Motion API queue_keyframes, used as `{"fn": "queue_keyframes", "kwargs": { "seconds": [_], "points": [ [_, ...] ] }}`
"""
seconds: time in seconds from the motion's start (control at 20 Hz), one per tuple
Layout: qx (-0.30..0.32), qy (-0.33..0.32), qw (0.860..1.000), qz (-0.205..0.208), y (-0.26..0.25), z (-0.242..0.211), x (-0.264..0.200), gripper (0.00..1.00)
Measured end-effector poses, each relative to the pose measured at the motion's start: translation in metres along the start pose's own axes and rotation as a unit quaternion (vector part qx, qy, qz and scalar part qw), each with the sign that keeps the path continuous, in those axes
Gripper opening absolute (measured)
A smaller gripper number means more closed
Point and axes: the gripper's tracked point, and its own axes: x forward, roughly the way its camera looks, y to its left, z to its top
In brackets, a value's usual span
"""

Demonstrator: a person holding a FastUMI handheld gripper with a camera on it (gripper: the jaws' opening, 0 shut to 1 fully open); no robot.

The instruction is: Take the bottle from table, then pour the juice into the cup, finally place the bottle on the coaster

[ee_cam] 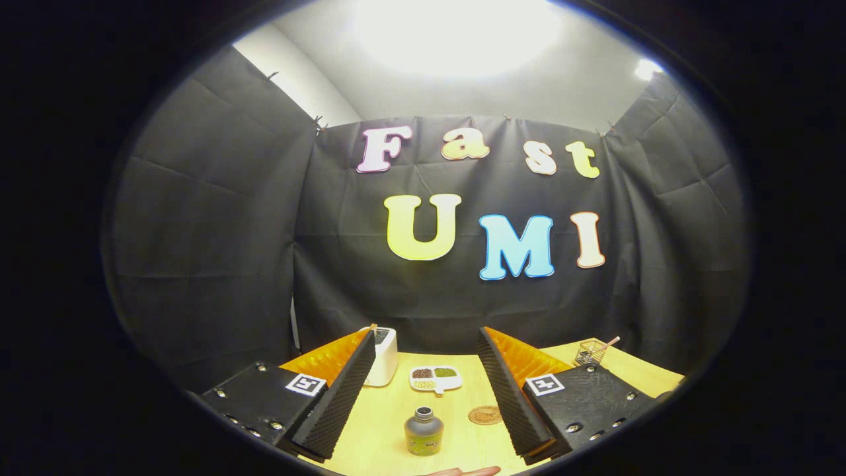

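Observation:
A small dark bottle point(423, 432) with a yellow-green label stands upright on the wooden table point(456, 403), between my two fingers and slightly nearer than their tips. My gripper point(426, 334) is open, its ribbed black pads wide apart and touching nothing. A round brown coaster point(485, 414) lies flat just right of the bottle, close to the right finger point(505, 390). I cannot make out a cup with certainty; a white boxy object point(384, 356) stands beyond the left finger's tip.
A white divided dish point(435, 378) holding small dark and green items sits beyond the bottle. A wire-mesh holder point(590, 352) with a stick in it stands far right. A fingertip of a person's hand point(462, 471) shows at the table's near edge.

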Motion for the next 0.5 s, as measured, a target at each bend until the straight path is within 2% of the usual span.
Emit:
{"fn": "queue_keyframes", "kwargs": {
  "seconds": [0.5],
  "points": [
    [0.003, 0.012, 0.999, -0.040, -0.025, -0.094, 0.021, 0.95]
  ]
}}
